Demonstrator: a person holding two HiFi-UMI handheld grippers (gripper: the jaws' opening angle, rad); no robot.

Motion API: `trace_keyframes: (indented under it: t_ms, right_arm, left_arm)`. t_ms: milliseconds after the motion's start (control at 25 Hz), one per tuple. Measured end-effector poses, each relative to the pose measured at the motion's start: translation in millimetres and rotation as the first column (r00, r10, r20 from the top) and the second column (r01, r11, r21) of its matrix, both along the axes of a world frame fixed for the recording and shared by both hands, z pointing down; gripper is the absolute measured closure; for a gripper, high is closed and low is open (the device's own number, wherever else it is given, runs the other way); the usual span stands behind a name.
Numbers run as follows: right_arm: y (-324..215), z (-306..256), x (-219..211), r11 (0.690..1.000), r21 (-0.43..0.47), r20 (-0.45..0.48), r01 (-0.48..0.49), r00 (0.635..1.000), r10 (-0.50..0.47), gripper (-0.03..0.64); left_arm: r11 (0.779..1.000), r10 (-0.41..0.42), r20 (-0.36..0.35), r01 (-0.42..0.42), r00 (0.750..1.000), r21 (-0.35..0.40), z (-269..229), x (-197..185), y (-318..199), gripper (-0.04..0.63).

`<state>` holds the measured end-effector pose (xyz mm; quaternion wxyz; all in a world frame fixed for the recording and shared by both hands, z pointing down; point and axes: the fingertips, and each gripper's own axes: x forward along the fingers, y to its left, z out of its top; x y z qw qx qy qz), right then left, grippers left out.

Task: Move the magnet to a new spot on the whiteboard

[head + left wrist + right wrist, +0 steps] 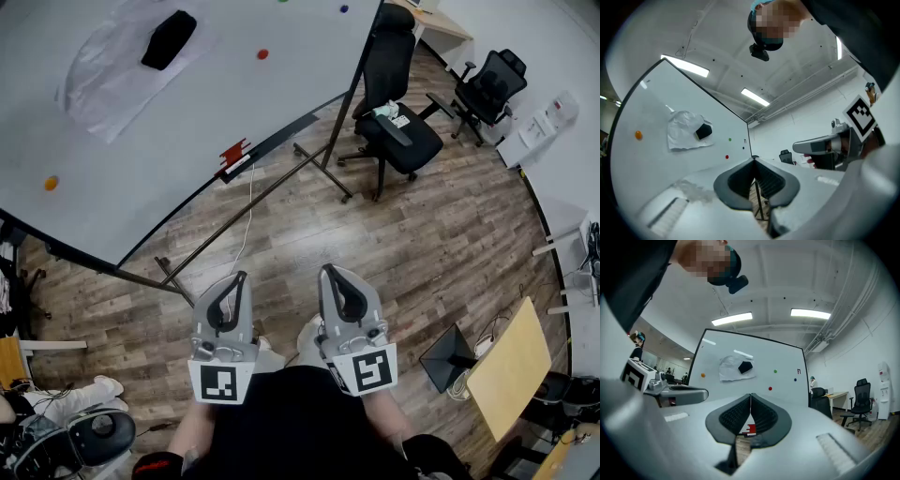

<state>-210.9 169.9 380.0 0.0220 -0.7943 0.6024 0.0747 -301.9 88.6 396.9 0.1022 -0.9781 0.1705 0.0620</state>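
Observation:
The whiteboard [141, 131] stands on a wheeled frame at the upper left. On it are a red magnet [262, 54], an orange magnet [52, 183], a blue magnet [343, 8] and a black eraser [169, 39] over a white sheet [103, 80]. My left gripper [242, 277] and right gripper [327, 271] are low, close to my body and well short of the board. Both are shut with nothing between the jaws. In the right gripper view the red magnet [770, 388] lies just above the jaw tips [750, 394]; in the left gripper view the red magnet [726, 157] sits left of the tips [753, 159].
A red clip-like item [232, 153] sits on the board's tray. The board's stand legs [323, 169] spread over the wood floor. Two black office chairs [398, 122] [492, 84] stand at the right, a wooden panel [511, 366] at the lower right. A person's shoes [94, 386] show at the lower left.

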Motion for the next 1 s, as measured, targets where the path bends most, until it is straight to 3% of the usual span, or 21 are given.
trace_keyframes:
  t_ms: [160,360,680,880,1000]
  right_arm:
    - [-1.6,4.6,-22.6,1.0,-0.016,0.005,-0.018,1.0,0.018,0.615]
    - [3.2,2.3,-33.4,0.999,-0.033,0.008,-0.029,1.0,0.03,0.615]
    - [23.1,2.0,-16.4,0.998,-0.034,0.0,-0.044,0.999,0.044,0.615]
    - [38.0,-1.1,14.8,1.0,0.013,0.064,-0.022,0.998,0.021,0.615]
    - [44.2,-4.5,30.4,1.0,0.027,0.052,-0.004,0.999,0.003,0.615]
  left_arm:
    - [1.0,0.005,-0.013,-0.006,1.0,-0.029,4.0,-24.2,-2.6,0.594]
    - [0.999,0.023,-0.029,-0.024,0.999,-0.038,-1.8,-27.2,1.2,0.594]
    - [0.997,0.073,-0.039,-0.074,0.997,-0.023,-7.3,2.2,23.9,0.594]
    - [0.998,0.062,-0.032,-0.063,0.998,-0.011,-10.6,26.3,40.8,0.594]
    - [0.999,0.044,-0.032,-0.044,0.999,0.017,-16.3,38.7,47.3,0.594]
